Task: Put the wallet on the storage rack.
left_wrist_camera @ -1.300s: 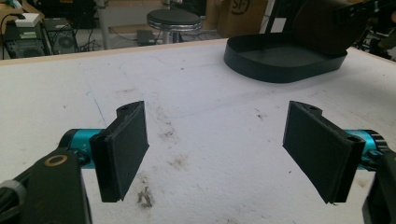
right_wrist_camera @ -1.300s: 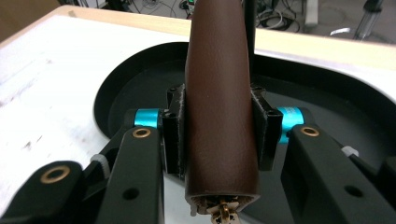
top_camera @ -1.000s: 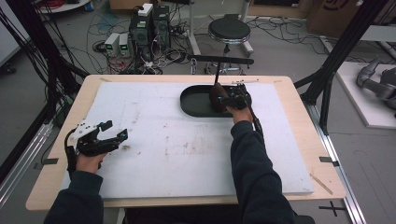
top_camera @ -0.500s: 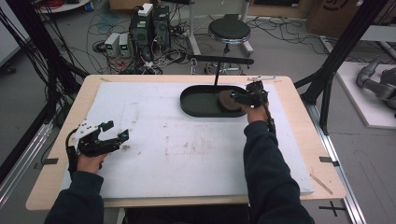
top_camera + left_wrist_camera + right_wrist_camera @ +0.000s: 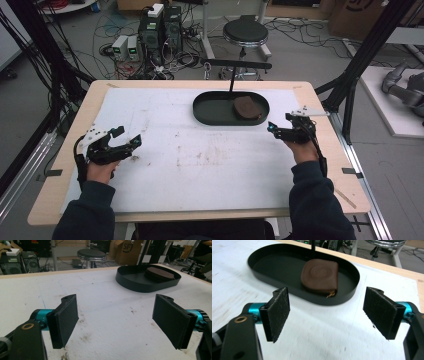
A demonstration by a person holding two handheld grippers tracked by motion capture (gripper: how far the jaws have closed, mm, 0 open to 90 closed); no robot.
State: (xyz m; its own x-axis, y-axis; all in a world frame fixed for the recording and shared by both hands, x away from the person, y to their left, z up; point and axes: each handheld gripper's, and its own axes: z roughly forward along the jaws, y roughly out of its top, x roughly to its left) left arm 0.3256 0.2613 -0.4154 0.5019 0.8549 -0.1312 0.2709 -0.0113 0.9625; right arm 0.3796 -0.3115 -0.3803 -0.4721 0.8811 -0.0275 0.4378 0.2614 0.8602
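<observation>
Brown pad (image 5: 247, 107) flat in the black tray's (image 5: 210, 112) right end, just ahead-left of the spread, empty right tongs (image 5: 280, 131); left tongs (image 5: 127, 141) also spread, well apart on the desk (image 5: 200, 170).

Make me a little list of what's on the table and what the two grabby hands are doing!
table cover: white sheet with brownish smudges
tray: black oval tray at the far side of the table
in the tray: flat brown pad, lying in the tray's right half
left gripper: open, holding nothing, over the near left of the sheet
right gripper: open, holding nothing, just right of the tray, pointing toward it
</observation>
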